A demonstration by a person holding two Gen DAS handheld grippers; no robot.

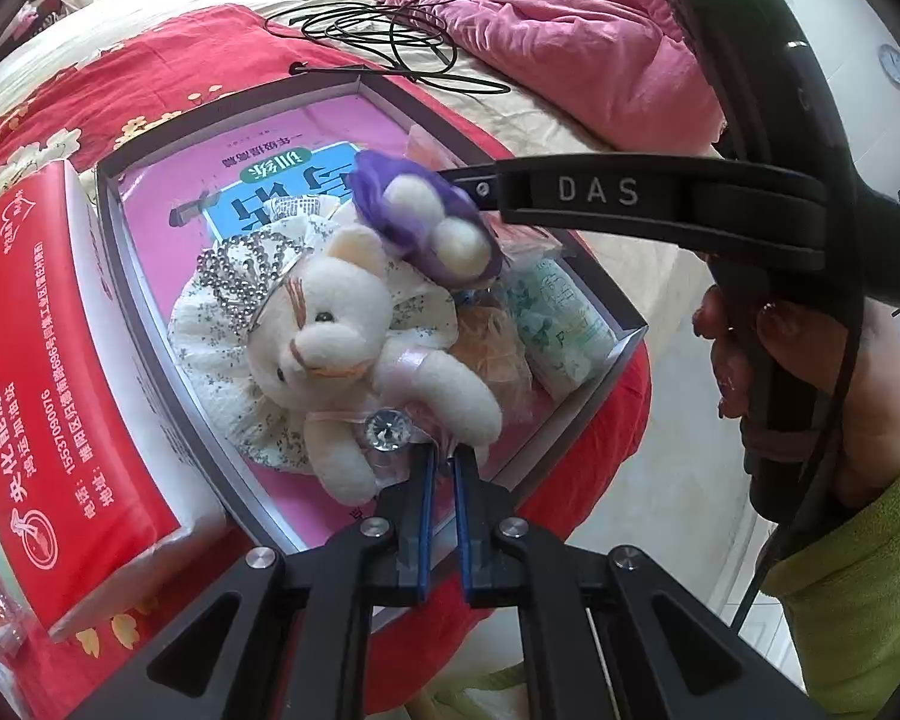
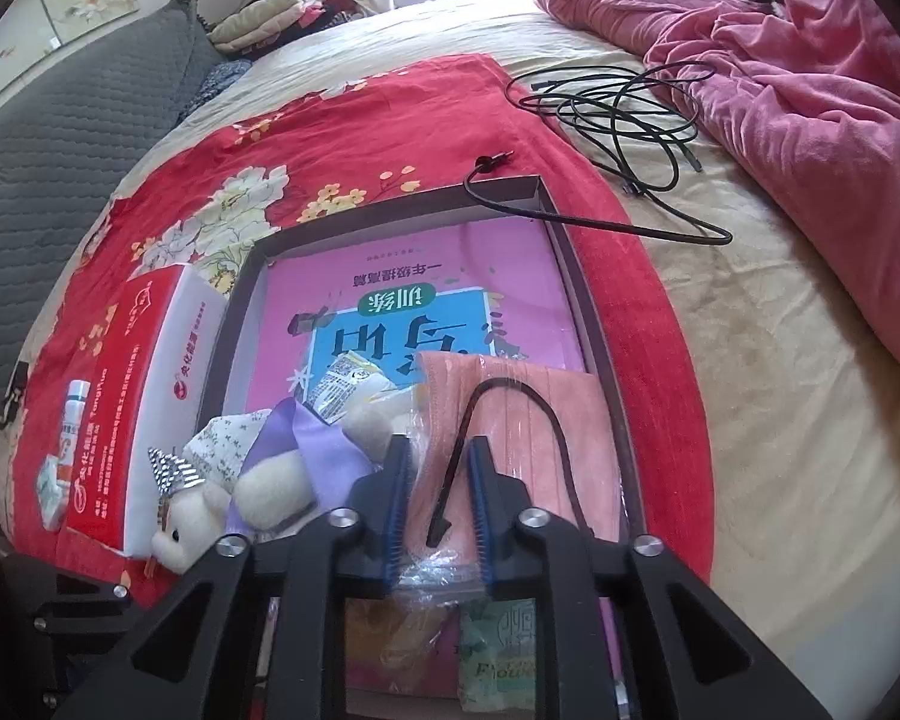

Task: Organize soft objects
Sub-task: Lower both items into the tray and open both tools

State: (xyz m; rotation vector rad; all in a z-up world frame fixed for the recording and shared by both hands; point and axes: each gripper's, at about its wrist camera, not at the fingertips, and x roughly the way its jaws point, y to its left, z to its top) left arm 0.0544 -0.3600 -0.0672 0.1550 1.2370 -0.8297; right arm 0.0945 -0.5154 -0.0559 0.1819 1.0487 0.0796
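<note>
Left gripper [image 1: 442,461]: pinching shut on the white teddy bear's [image 1: 354,336] ribbon, in the open box [image 1: 624,306].
Right gripper [image 2: 438,468]: jaws parted, straddling the bagged pink cloth [image 2: 534,420], gripping nothing.

The left gripper [image 1: 441,459] reaches down into a shallow grey box [image 1: 123,276], its blue-padded jaws nearly together on what looks like thin clear wrapping beside a white teddy bear [image 1: 342,348] with a beaded tiara. The bear lies on a pink book [image 1: 258,180]. Above it, the right gripper [image 1: 474,189] touches a purple-and-cream plush [image 1: 432,222], a hand [image 1: 810,390] on its handle
</note>
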